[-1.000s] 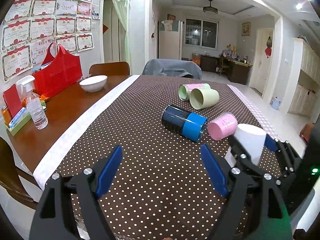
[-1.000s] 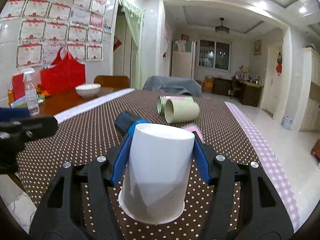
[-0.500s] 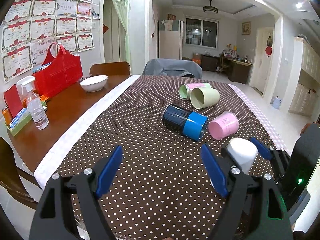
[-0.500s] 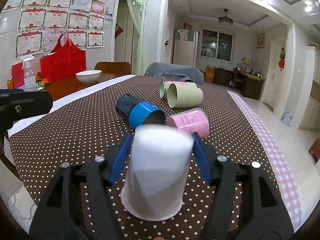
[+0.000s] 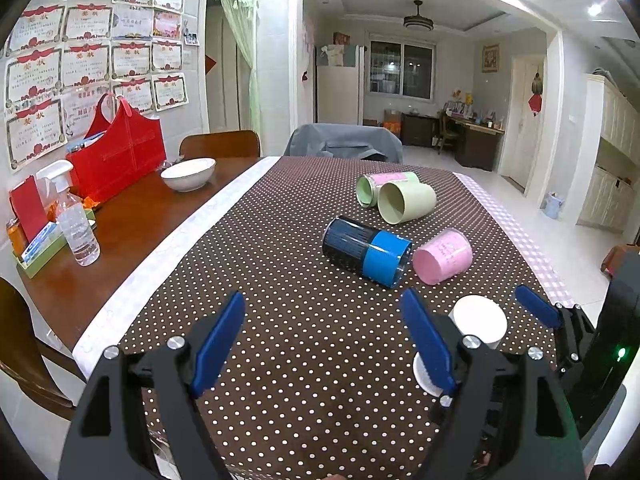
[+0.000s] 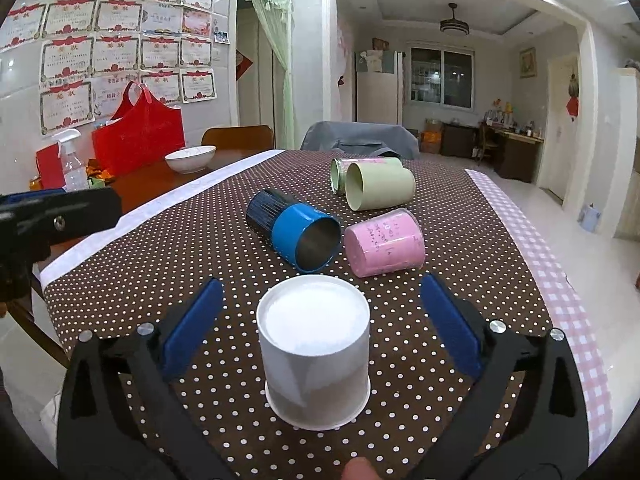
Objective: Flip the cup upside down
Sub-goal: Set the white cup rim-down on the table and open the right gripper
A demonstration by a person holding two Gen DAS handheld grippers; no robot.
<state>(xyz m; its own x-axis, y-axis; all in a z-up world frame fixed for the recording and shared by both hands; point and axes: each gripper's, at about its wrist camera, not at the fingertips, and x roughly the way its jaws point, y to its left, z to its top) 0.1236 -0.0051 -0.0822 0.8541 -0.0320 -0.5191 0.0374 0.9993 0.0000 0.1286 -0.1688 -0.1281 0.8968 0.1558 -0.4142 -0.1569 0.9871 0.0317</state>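
Note:
A white cup (image 6: 314, 350) stands upside down on the dotted brown tablecloth (image 6: 180, 248), rim down. My right gripper (image 6: 318, 320) is open, its blue pads apart on either side of the cup and not touching it. The cup also shows in the left wrist view (image 5: 478, 322), partly behind my left gripper's right finger. My left gripper (image 5: 324, 340) is open and empty over the cloth, to the left of the cup.
Four cups lie on their sides beyond: a blue and black one (image 6: 294, 234), a pink one (image 6: 384, 242), a green one (image 6: 378, 190) and a pink-and-green one (image 6: 348, 168). A white bowl (image 5: 188, 174), a red bag (image 5: 118, 156) and a spray bottle (image 5: 74, 220) stand at the left.
My right gripper lowered the white cup onto the cloth and opened, letting it go. The cup now stands free, upside down. My left gripper has not moved.

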